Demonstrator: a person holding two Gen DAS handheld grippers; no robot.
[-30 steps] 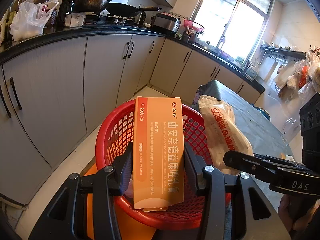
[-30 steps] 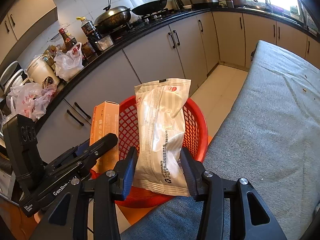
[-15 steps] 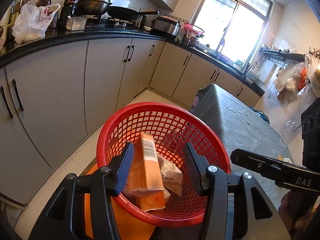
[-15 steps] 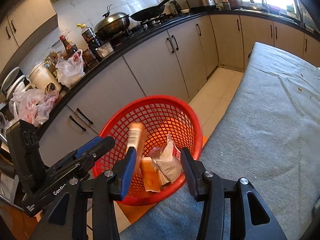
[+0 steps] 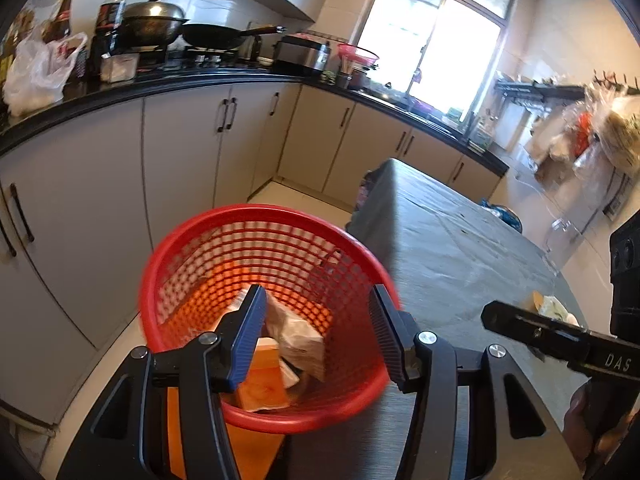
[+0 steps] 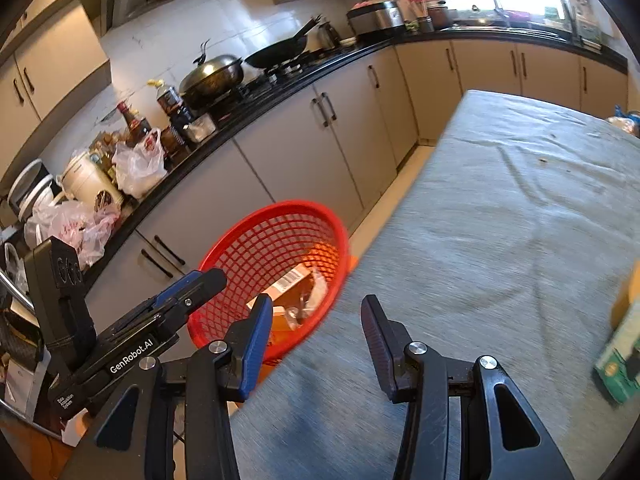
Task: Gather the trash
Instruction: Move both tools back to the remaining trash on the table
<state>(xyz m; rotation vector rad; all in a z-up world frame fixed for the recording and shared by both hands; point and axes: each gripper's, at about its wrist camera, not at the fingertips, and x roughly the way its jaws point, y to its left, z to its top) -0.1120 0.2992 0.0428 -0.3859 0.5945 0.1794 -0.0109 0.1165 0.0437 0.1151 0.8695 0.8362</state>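
A red mesh basket (image 5: 256, 236) stands beside the grey-clothed table; it also shows in the right wrist view (image 6: 240, 248). Inside lie an orange box (image 5: 262, 384) and a crumpled white bag (image 5: 298, 336). My left gripper (image 5: 318, 336) is open and empty above the basket. My right gripper (image 6: 316, 340) is open and empty over the table edge, to the right of the basket. A green packet (image 6: 620, 356) and an orange item (image 6: 628, 292) lie on the table at the right. Some pale scraps (image 5: 554, 308) lie on the table behind the right gripper.
The grey table (image 6: 500, 220) fills the right side. Kitchen cabinets (image 5: 180, 160) and a black counter with woks, bottles and plastic bags (image 6: 140, 164) run along the left and back. An orange surface (image 5: 248, 448) lies under the basket.
A second ago both grippers held items over the basket: the left the orange box, the right the white bag. Both dropped into the basket. The right gripper has since swung right over the table.
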